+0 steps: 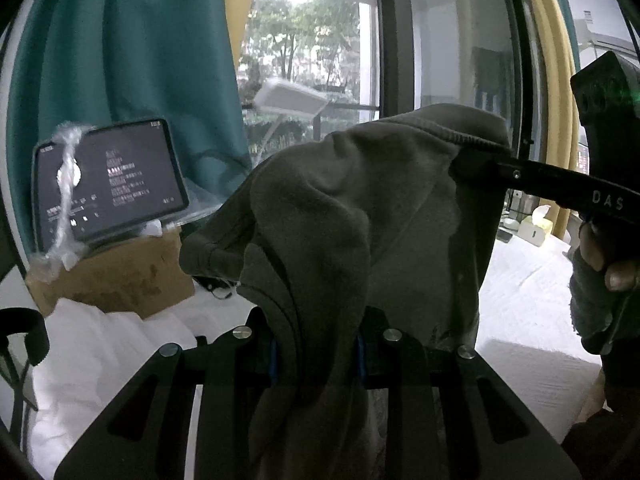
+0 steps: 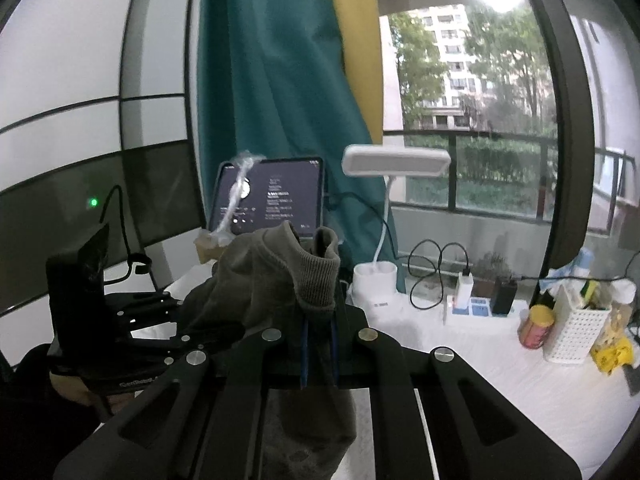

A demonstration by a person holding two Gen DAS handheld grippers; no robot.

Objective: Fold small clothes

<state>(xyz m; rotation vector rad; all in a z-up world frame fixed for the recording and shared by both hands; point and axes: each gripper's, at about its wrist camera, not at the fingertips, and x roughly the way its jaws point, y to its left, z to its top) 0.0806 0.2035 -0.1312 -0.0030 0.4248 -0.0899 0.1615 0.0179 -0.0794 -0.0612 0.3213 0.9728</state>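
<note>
Both claws clamp one grey sock (image 1: pixel 360 208), the left claw (image 1: pixel 316 356) low in centre frame, the right claw (image 2: pixel 318 356) on its ribbed cuff.

sock (image 1: pixel 360 208): grey knit cloth, ribbed cuff | claw (image 2: pixel 318 354): matt blk plastic | box (image 1: pixel 116 276): brown cardboard

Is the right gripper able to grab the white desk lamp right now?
Probably not: the right gripper is shut on the grey knitted garment, so its jaws are full, though nothing blocks the white desk lamp.
</note>
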